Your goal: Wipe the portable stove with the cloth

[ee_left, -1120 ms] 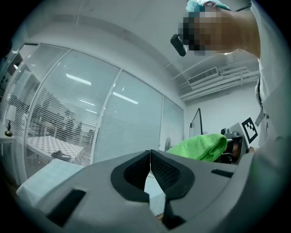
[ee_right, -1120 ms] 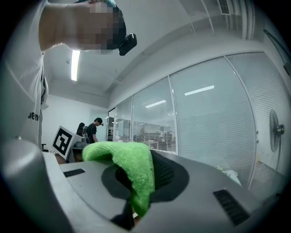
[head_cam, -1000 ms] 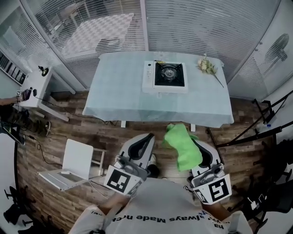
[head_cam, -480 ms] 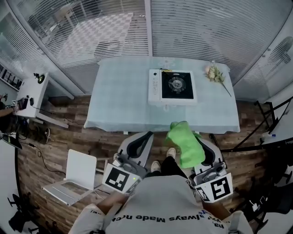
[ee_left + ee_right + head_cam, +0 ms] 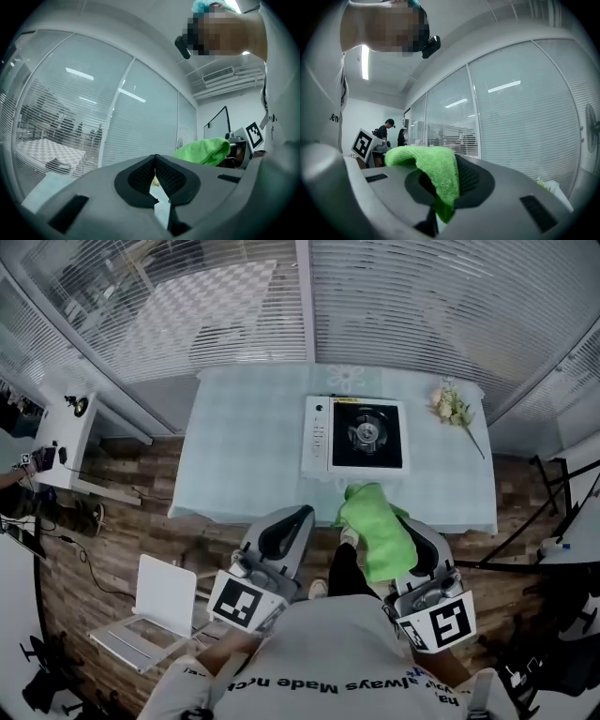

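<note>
- On the surface [image 5: 244,437], which is covered in a pale sheet, the portable stove [image 5: 354,435] sits right of centre and close to the near edge. Its white control strip is on the left and its black burner plate on the right.
- Near the surface's far right corner lies a small bunch of flowers [image 5: 455,409], well apart from the stove.
- The right claw [image 5: 443,180] is clamped on the green cloth [image 5: 377,532]. In the right gripper view a fold of it runs down between the two dark pads, and the rest drapes over the top of the left-hand pad.
- From the head view the cloth hangs over the front of the right claw, held off the surface. Its far end appears just short of the stove's near edge.
- The left claw [image 5: 154,172] is closed with nothing in it. Its pads meet at the tips, with only a thin sliver of light showing lower down.
- In the head view the left claw is held low beside the right one, over the wooden floor [image 5: 122,521] in front of the surface.
- Each claw carries a marker cube [image 5: 239,601] close to the person's body.
- A white open laptop [image 5: 155,610] sits low at the left, and a white side table [image 5: 70,423] stands beyond it.
- Behind the surface runs a glass wall [image 5: 422,306] with blinds.
- Two people [image 5: 386,129] stand in the distance in the right gripper view.
</note>
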`<state>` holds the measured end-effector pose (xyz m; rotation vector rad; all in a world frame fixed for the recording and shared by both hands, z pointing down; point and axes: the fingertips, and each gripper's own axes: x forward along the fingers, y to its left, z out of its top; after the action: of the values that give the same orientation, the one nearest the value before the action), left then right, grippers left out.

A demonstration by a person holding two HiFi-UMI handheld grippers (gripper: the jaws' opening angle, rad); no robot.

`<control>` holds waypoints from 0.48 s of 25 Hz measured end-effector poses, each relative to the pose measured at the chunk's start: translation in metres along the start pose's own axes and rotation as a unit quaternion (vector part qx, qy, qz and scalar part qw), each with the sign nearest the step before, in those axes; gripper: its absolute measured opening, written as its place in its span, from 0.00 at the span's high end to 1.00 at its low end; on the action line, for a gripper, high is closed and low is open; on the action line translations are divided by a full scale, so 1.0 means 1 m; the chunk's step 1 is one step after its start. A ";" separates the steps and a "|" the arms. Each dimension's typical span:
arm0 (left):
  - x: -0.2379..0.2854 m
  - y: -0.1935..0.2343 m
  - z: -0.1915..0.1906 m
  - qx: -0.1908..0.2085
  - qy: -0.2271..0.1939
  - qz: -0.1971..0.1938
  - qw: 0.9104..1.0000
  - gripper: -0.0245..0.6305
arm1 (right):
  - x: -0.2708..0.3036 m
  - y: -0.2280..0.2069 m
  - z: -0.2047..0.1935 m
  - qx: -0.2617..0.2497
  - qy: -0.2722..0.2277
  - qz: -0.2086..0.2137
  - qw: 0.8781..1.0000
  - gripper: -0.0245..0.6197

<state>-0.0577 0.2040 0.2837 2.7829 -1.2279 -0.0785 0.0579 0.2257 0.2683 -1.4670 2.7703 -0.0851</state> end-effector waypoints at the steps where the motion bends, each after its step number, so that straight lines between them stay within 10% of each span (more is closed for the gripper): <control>1: 0.013 0.005 -0.001 -0.003 0.002 0.000 1.000 0.95 | 0.007 -0.012 0.001 0.000 0.000 0.000 1.000 0.92; 12: 0.166 0.048 0.011 -0.004 -0.005 0.003 1.000 0.95 | 0.087 -0.147 0.016 -0.010 0.002 0.013 1.000 0.92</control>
<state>0.0181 0.0482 0.2773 2.7746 -1.2360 -0.0965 0.1308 0.0702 0.2620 -1.4364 2.8002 -0.0604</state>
